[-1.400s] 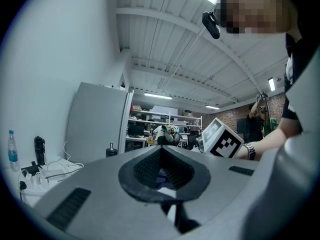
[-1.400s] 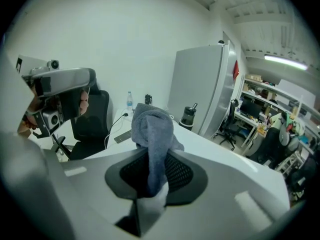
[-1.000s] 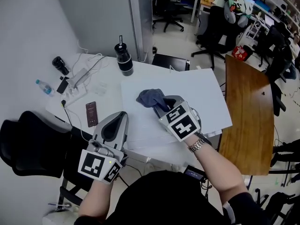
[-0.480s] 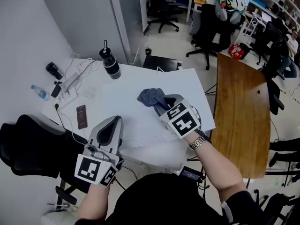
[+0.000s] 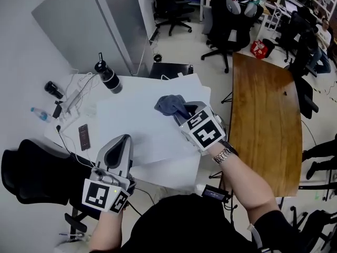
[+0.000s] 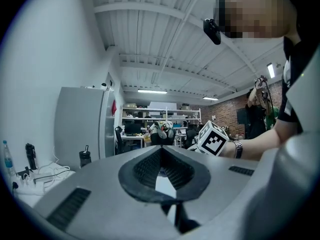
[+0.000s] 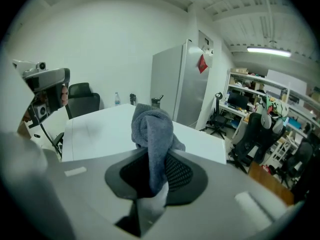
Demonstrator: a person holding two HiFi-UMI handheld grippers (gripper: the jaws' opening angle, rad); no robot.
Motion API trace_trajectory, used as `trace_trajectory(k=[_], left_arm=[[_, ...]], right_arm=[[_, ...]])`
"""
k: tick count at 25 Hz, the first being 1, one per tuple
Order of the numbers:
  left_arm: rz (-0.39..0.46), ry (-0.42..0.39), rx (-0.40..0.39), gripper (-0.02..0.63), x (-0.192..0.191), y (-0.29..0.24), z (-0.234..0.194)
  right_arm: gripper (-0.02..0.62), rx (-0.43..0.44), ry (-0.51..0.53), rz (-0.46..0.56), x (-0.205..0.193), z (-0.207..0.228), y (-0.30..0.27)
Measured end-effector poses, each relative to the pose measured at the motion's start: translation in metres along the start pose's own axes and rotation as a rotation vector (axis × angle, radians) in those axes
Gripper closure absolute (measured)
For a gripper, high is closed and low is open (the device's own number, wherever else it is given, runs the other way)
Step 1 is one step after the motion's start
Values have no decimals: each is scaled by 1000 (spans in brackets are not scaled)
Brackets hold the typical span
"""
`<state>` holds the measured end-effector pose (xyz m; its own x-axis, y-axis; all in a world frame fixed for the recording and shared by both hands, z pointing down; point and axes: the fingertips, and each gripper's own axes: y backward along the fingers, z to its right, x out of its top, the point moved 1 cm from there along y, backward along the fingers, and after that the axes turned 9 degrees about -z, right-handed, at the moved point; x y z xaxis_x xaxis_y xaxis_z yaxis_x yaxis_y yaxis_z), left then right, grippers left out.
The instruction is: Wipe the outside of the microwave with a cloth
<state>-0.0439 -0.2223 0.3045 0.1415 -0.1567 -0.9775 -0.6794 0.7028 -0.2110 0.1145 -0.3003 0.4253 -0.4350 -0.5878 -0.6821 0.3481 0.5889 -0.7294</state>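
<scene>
1. A person holds 2 grippers over a white microwave that stands on a white table.
2. The right gripper has its jaws clamped on a bunched grey cloth, which sticks out past the tips above the microwave's top, near the far right corner. Whether the cloth touches the surface cannot be told.
3. The left gripper has its jaws closed together with nothing between them, at the microwave's near left edge.
4. On the table to the left are a black bottle, a phone and cables.
5. A wooden table stands to the right.
</scene>
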Motion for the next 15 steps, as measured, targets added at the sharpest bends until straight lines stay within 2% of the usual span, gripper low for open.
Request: trace_trajectory(k=[15], left_arm=[[-36, -44, -11, 601, 8, -36, 60]], right_arm=[[518, -36, -67, 61, -42, 67, 36]])
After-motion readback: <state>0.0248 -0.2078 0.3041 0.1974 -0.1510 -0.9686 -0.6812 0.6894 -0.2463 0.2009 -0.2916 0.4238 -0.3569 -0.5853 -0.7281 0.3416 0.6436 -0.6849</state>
